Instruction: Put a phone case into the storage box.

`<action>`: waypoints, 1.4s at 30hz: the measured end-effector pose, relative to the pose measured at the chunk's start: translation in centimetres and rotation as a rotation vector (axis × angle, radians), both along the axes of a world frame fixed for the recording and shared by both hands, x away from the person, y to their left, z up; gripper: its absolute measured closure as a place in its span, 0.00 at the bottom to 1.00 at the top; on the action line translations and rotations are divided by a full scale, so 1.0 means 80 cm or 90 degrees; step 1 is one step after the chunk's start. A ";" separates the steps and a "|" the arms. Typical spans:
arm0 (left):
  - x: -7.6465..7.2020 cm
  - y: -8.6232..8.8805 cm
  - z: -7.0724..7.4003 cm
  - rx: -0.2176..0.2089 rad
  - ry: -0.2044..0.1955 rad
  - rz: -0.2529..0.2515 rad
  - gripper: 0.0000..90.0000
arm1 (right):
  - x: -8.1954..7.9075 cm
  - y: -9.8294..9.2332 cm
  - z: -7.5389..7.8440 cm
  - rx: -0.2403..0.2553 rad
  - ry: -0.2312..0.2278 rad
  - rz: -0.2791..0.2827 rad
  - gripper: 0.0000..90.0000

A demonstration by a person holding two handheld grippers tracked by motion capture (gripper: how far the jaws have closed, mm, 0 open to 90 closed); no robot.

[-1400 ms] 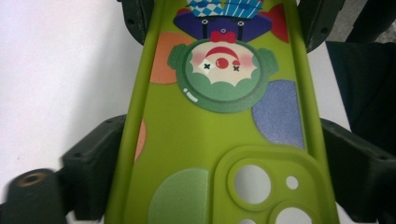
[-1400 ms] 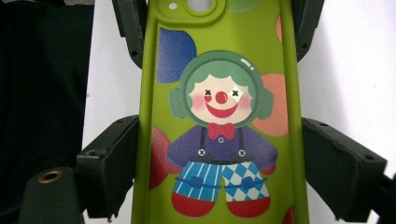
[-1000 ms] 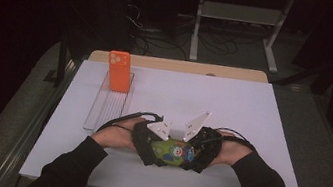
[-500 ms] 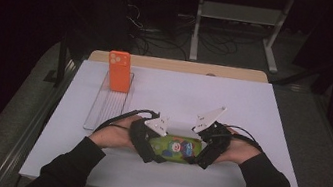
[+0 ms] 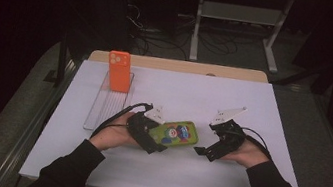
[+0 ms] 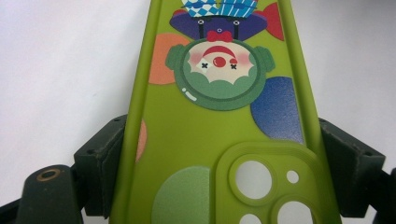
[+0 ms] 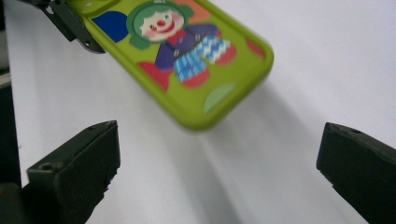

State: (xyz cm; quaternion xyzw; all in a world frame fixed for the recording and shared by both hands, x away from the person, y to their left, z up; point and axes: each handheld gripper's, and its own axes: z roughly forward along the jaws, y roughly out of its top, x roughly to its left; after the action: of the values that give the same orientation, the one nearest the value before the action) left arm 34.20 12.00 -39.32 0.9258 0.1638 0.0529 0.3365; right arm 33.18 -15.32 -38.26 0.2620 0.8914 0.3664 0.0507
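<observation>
Surveying from the largest item down, we note the white surface (image 5: 193, 103) carrying a clear tray (image 5: 107, 102) at its left, with an orange phone case (image 5: 119, 71) standing at the tray's far end. Near the person's edge, the green clown case (image 5: 174, 133) lies just above the surface, long axis running left to right. We see the left gripper (image 5: 150, 134) clamped across its camera-hole end, jaws pressing both long edges. The right gripper (image 5: 203, 150) sits just beside the free end, apart from it; its jaws have just been opening and stand wide with nothing between them. We judge the left hand keeps the case; the right would move leftward along that axis.
</observation>
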 end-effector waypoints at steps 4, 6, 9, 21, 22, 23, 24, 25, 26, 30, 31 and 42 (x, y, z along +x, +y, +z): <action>0.003 -0.001 -0.001 0.011 0.001 0.038 0.17 | -0.001 -0.007 -0.009 0.004 0.004 -0.040 0.00; 0.004 -0.001 0.000 0.008 0.004 0.053 0.17 | -0.003 -0.009 -0.013 0.003 -0.006 -0.072 0.00; 0.004 -0.001 0.002 0.018 -0.006 0.064 0.17 | -0.008 -0.010 -0.017 0.015 -0.011 -0.108 0.00; 0.005 -0.002 0.001 0.013 0.005 0.103 0.17 | -0.031 -0.013 -0.038 0.081 -0.050 -0.228 0.00; 0.006 -0.002 0.002 0.014 0.004 0.103 0.17 | -0.032 -0.012 -0.039 0.082 -0.050 -0.232 0.00; 0.005 -0.002 0.002 0.011 0.003 0.104 0.17 | -0.034 -0.012 -0.041 0.078 -0.054 -0.232 0.00; 0.006 -0.001 0.003 0.009 0.004 0.105 0.17 | -0.035 -0.012 -0.041 0.078 -0.056 -0.230 0.00; 0.006 -0.001 0.003 0.008 0.003 0.110 0.17 | -0.035 -0.011 -0.042 0.077 -0.057 -0.231 0.00; 0.006 0.000 0.004 0.011 0.001 0.108 0.17 | -0.035 -0.011 -0.042 0.077 -0.062 -0.232 0.00; 0.007 0.001 0.005 0.007 0.003 0.110 0.17 | -0.035 -0.009 -0.042 0.078 -0.068 -0.236 0.00; 0.008 0.001 0.005 0.008 0.002 0.108 0.17 | -0.035 -0.009 -0.042 0.074 -0.069 -0.234 0.00; 0.008 0.002 0.006 0.005 0.007 0.105 0.17 | -0.036 -0.002 -0.046 0.022 -0.133 -0.207 0.00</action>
State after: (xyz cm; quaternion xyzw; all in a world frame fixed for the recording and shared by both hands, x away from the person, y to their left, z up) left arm 34.86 12.16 -38.87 0.9107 0.2413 0.0763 0.3264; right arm 30.27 -15.46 -41.98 0.3638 0.8210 0.3937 0.1965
